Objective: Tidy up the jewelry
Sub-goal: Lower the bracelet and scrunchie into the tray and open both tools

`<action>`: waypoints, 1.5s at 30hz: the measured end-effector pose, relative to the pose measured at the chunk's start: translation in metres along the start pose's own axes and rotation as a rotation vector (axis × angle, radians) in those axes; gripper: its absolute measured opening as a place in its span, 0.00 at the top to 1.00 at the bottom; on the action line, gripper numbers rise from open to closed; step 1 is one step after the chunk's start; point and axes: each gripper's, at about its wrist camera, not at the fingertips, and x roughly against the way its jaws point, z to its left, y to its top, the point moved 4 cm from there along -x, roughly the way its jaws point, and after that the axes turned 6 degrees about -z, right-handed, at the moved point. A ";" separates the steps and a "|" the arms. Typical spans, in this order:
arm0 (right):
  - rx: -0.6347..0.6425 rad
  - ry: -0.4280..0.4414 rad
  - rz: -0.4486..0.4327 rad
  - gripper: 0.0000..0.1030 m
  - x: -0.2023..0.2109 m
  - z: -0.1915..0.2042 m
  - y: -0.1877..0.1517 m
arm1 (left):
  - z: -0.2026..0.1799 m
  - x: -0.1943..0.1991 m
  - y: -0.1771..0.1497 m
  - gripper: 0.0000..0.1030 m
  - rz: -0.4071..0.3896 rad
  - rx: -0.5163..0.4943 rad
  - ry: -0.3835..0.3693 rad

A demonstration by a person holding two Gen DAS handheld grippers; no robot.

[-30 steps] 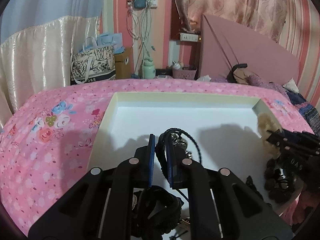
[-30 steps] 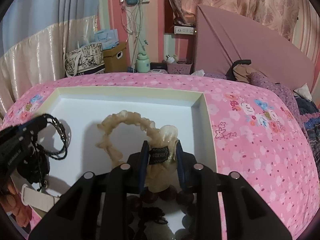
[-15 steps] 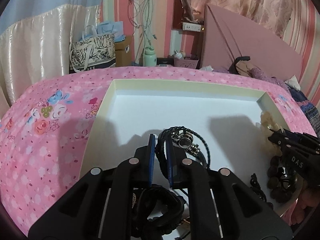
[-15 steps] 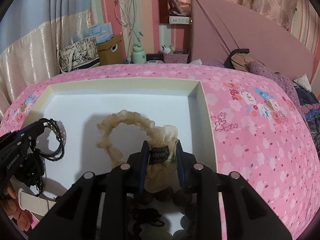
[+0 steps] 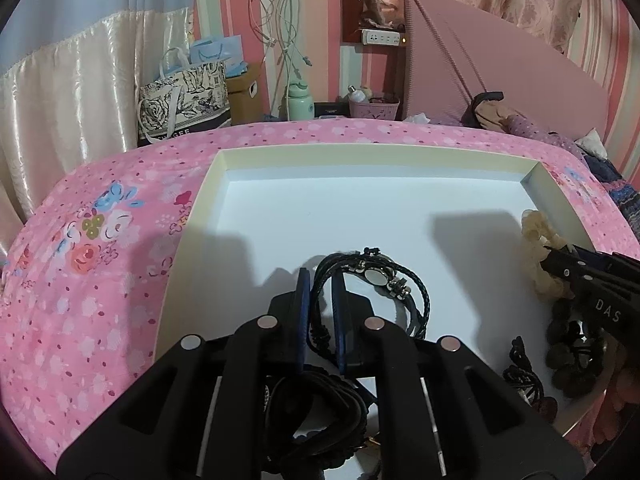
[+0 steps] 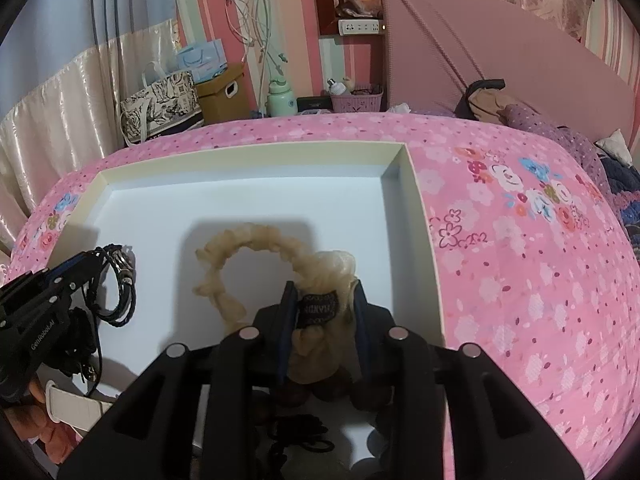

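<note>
I see a shallow cream tray (image 5: 192,240) lying on a pink floral bed (image 5: 80,280). My left gripper (image 5: 320,292) has its fingers pinched narrow on a black braided bracelet (image 5: 384,284) low over the tray's white floor. My right gripper (image 6: 320,312) has its fingers closed on a beige scrunchie (image 6: 256,240) resting in the tray's right half. Dark beads (image 5: 568,364) lie near the right rim.
</note>
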 end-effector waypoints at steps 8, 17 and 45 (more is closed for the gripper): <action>-0.019 0.019 -0.015 0.68 0.001 -0.005 0.002 | 0.003 0.001 -0.001 0.92 -0.003 0.015 -0.007; -0.025 0.009 -0.033 0.63 0.005 -0.007 0.002 | 0.007 0.005 0.000 0.79 -0.017 0.046 -0.022; -0.062 0.028 -0.104 0.55 0.022 -0.017 0.005 | 0.009 0.022 0.006 0.55 -0.079 0.074 -0.038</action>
